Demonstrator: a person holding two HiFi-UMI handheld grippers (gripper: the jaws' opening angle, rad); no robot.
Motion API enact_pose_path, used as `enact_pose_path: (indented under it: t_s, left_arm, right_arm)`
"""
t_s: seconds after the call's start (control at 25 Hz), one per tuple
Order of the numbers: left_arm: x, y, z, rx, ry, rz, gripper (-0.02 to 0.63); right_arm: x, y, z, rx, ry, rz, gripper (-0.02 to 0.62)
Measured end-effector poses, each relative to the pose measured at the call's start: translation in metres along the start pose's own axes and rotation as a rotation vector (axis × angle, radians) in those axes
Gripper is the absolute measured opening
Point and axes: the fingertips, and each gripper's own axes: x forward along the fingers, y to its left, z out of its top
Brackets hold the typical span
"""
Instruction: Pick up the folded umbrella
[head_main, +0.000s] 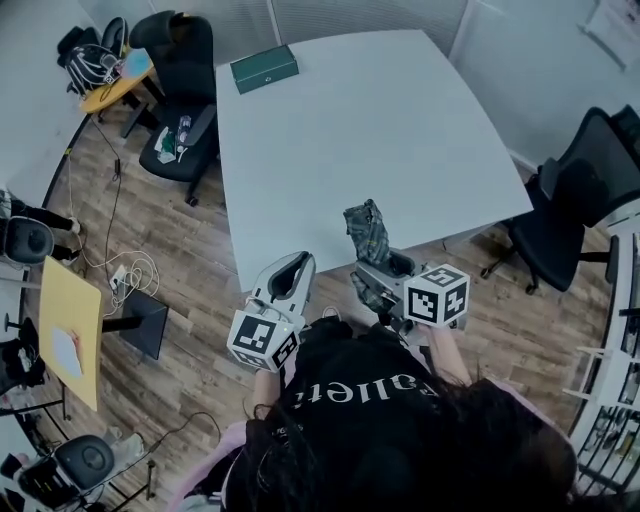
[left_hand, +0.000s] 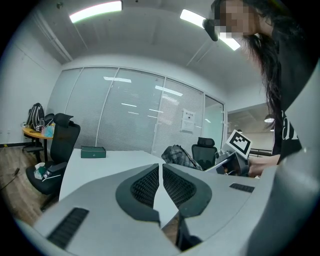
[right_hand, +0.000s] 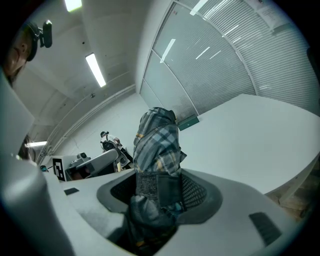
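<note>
The folded umbrella (head_main: 367, 232) is a plaid grey-green bundle with a strap round it. My right gripper (head_main: 385, 268) is shut on its lower part and holds it above the near edge of the white table (head_main: 370, 130). In the right gripper view the umbrella (right_hand: 157, 145) sticks up between the pads (right_hand: 197, 192), which press on it. My left gripper (head_main: 295, 268) hovers to the left of it, shut, with nothing between its fingers (left_hand: 145, 187). From the left gripper view the umbrella (left_hand: 177, 156) and the right gripper (left_hand: 235, 160) show off to the right.
A dark green box (head_main: 264, 68) lies at the table's far left corner. Black office chairs stand at the far left (head_main: 180, 90) and at the right (head_main: 580, 200). A yellow board (head_main: 70, 330) and cables (head_main: 130, 275) are on the wooden floor at left.
</note>
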Motion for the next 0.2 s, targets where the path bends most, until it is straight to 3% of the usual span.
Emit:
enact_pose_path:
  t_s: [0.2]
  left_arm:
    - [0.001,0.0005,0.0015,0.0,-0.003,-0.013,0.026]
  right_arm:
    - [0.0023,0.0003,-0.0024,0.012,0.008,-0.008,0.235]
